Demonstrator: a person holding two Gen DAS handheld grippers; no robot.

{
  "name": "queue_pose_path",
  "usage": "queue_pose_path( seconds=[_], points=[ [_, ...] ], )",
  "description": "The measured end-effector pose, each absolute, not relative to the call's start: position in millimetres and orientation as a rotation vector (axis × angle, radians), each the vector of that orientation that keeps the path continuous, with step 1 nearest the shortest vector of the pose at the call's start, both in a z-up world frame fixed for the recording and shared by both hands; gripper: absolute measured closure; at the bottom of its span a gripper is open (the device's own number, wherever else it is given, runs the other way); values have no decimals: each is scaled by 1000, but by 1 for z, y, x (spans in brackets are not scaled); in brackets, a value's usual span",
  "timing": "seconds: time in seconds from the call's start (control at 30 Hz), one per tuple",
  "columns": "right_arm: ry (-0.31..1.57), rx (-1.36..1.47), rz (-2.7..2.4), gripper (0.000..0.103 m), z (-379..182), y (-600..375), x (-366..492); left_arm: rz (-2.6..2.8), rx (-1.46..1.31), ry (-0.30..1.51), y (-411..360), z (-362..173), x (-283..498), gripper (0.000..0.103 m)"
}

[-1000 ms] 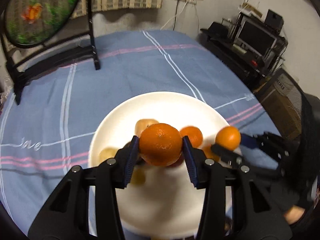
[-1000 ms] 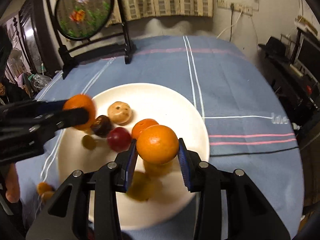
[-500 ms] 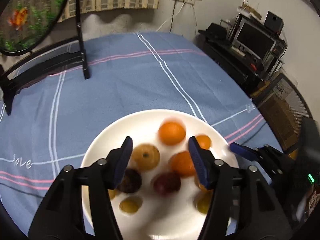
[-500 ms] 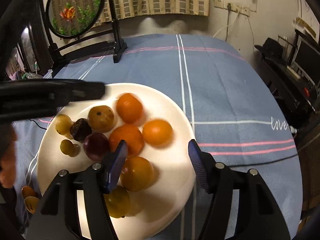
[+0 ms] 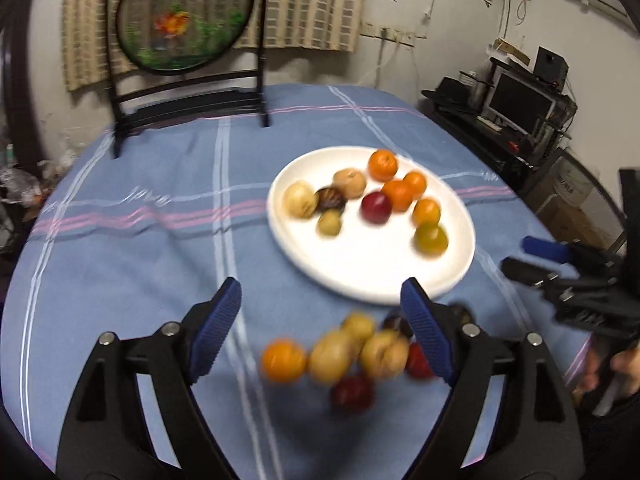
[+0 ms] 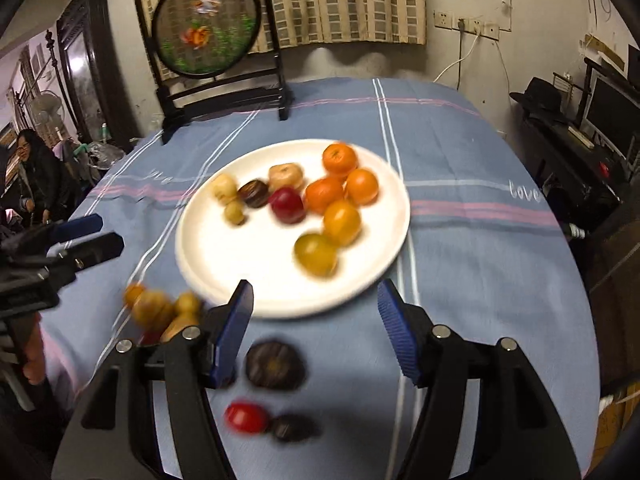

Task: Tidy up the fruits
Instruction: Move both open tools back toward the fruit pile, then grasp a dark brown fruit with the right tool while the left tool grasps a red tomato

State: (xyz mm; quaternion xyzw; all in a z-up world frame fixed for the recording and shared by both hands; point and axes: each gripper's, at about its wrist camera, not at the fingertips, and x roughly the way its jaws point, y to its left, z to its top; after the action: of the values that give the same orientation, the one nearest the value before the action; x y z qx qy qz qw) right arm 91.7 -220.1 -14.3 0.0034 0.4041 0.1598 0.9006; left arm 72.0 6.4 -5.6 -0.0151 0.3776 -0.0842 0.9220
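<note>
Nine fruits on the white plate (image 5: 372,276) from the left wrist, left gripper (image 5: 322,330) fingers apart over a loose fruit heap (image 5: 344,356) on the table; from the right wrist, right gripper (image 6: 314,330) likewise spread, empty, above a dark fruit (image 6: 275,365).

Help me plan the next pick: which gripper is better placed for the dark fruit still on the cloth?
Probably the right gripper: open and empty, with the dark fruit just below its fingers. The left gripper, also open, hangs over the blurred fruit pile.
</note>
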Motion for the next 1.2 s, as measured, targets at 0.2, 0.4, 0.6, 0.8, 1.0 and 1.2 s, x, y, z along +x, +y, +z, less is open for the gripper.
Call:
queue_pose_path(
  seconds=[0.2, 0.4, 0.6, 0.8, 1.0, 1.2],
  points=[
    [882, -20, 337, 38, -30, -212, 49, -183, -56, 838, 18, -34, 28, 18],
    [925, -48, 316, 38, -49, -217, 26, -199, -33, 863, 11, -48, 8, 18],
    [952, -61, 314, 38, -67, -222, 22, -207, -30, 890, 7, -56, 9, 18],
    [958, -40, 352, 48, -82, -223, 34, -194, -45, 916, 14, -60, 13, 18],
    [947, -55, 382, 63, -88, -221, 48, -197, -41, 941, 9, -66, 17, 18],
    [945, -35, 437, 73, -83, -210, 50, -213, -36, 963, -5, -74, 25, 18]
  ],
)
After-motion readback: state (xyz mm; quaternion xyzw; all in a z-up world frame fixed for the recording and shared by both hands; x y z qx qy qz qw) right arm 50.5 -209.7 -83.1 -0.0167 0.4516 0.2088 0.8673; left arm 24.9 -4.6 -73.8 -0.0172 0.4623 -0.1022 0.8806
